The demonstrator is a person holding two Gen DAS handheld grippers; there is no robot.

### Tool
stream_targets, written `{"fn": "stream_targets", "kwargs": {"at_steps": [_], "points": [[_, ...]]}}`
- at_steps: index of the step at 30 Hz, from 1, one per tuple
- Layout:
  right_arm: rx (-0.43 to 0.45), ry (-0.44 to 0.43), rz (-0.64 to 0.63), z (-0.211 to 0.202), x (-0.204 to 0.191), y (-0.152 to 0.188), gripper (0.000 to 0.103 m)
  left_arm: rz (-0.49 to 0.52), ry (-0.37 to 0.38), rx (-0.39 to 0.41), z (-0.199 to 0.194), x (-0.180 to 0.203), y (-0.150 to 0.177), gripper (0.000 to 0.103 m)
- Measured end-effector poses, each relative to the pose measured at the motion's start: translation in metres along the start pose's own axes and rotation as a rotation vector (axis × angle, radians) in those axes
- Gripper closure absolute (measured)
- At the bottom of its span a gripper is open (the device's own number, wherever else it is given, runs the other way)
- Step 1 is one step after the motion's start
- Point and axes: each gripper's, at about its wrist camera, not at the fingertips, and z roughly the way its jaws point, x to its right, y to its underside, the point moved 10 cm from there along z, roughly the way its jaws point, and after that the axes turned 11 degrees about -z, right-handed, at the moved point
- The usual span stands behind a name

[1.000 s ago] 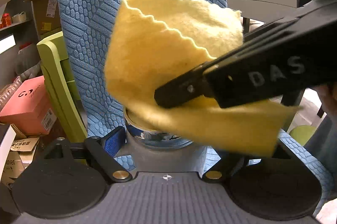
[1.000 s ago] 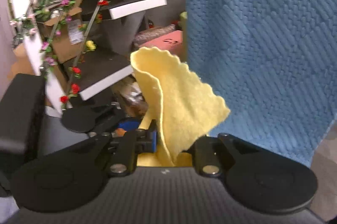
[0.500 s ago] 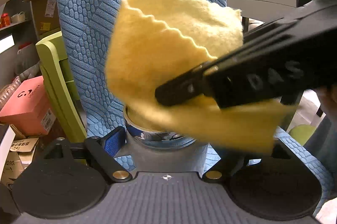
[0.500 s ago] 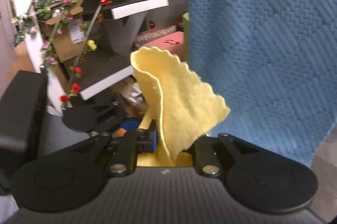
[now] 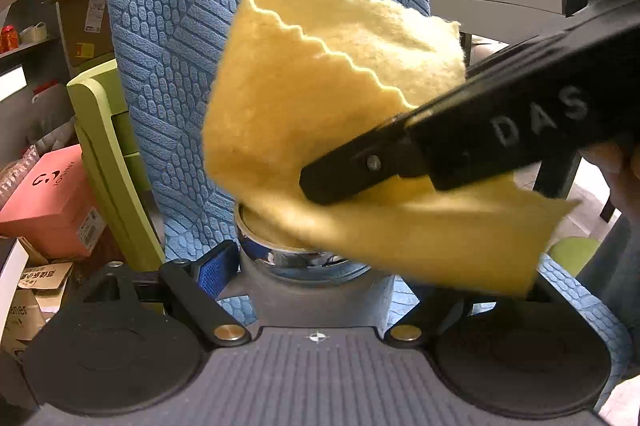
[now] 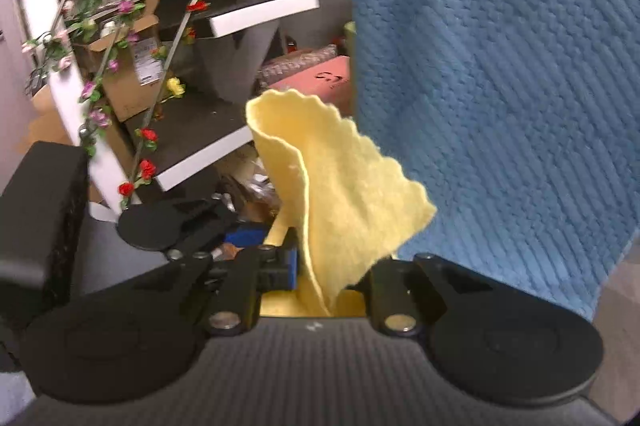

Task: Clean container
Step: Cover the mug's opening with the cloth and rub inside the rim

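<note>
A round shiny metal container sits between the fingers of my left gripper, which is shut on it; only its rim and upper wall show. A yellow cloth with a wavy edge covers the container's mouth and presses into it. My right gripper is shut on that yellow cloth, which stands up between its fingers. The right gripper's black body crosses the left wrist view from the right. The left gripper's body shows at the lower left of the right wrist view.
A chair covered in blue textured fabric stands close behind the container and fills the right of the right wrist view. A green chair, a pink box and cardboard boxes lie left. White shelves with flower garlands stand behind.
The yellow cloth and the right gripper have shifted only slightly over the container's mouth. The left gripper and container have stayed in place.
</note>
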Motion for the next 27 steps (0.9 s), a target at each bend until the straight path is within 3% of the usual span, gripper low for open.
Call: {"fn": "stream_targets", "kwargs": {"at_steps": [7,12,19,27], "points": [[0.040,-0.022,-0.033,0.019,-0.011,-0.010,0.088,0.000,-0.002,0.002,0.001,0.001,0.001,0.014],[-0.001,-0.035,-0.044,0.010,-0.019,-0.007,0.088,0.001,-0.004,0.001,0.002,0.003,0.001,0.014],[-0.008,0.031,-0.040,0.008,-0.004,-0.005,0.088,0.002,-0.001,0.004,0.002,0.003,0.001,0.014],[-0.034,-0.026,-0.070,0.008,-0.022,-0.006,0.088,0.003,-0.002,0.000,0.003,0.004,0.001,0.014]]}}
